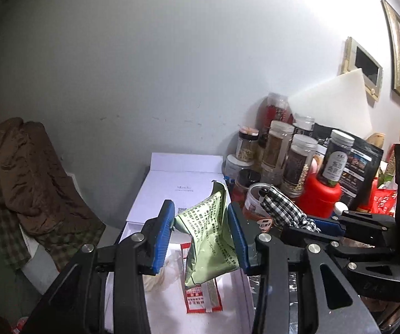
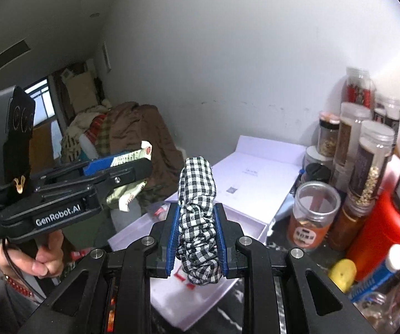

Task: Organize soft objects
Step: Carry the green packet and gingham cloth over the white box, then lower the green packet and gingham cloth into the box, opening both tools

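Above the open white cardboard box point(image 1: 172, 192), the left gripper point(image 1: 204, 236) pinches a crumpled pale-green foil packet point(image 1: 211, 239) with printed text too small to read. Just beside it, the right gripper point(image 2: 197, 239) is clamped on a black-and-white checked fabric scrunchie point(image 2: 198, 208) standing upright between the blue pads. Clear plastic jars point(image 2: 367, 161) crowd the box's right edge; bare wall lies beyond. "GenRobot.AI" reads on the left gripper's side.
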`<state>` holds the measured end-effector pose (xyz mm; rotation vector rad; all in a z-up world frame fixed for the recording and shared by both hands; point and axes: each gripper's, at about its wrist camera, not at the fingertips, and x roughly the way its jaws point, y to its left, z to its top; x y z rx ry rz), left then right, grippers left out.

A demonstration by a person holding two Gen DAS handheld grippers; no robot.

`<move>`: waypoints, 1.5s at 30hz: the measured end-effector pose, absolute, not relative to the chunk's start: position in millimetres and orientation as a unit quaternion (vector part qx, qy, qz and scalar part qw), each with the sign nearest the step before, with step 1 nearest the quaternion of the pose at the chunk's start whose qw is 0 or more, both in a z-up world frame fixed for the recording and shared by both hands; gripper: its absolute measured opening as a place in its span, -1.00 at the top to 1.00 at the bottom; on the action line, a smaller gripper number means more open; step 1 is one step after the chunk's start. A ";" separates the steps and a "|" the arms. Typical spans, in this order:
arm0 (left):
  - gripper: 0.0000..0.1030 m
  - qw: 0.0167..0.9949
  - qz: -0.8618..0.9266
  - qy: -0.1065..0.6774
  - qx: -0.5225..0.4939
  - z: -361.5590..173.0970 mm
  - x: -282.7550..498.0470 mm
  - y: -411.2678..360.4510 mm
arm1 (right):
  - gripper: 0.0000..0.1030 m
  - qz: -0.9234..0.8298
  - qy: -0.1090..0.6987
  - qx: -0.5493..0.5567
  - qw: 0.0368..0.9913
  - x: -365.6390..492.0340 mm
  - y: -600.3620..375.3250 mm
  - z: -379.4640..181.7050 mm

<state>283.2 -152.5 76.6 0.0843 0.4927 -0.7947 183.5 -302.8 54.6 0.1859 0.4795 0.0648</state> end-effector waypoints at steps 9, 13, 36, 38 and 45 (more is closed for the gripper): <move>0.23 0.881 -0.365 0.297 0.055 33.9 331.8 -175.9 | 0.54 0.032 0.262 0.100 0.959 221.0 -305.5 32.4; 0.23 0.880 -0.353 0.310 0.067 18.9 343.5 -180.1 | 0.54 0.030 0.279 0.098 0.955 235.5 -303.5 24.6; 0.23 0.854 -0.317 0.393 0.129 -57.1 379.1 -200.7 | 0.54 0.030 0.342 0.128 0.930 284.7 -314.1 -32.6; 0.23 0.853 -0.317 0.392 0.135 -58.4 379.1 -202.0 | 0.54 0.030 0.347 0.130 0.928 288.7 -313.5 -37.8; 0.23 0.850 -0.314 0.398 0.143 -60.2 379.1 -205.4 | 0.54 0.025 0.360 0.125 0.924 296.8 -309.9 -50.4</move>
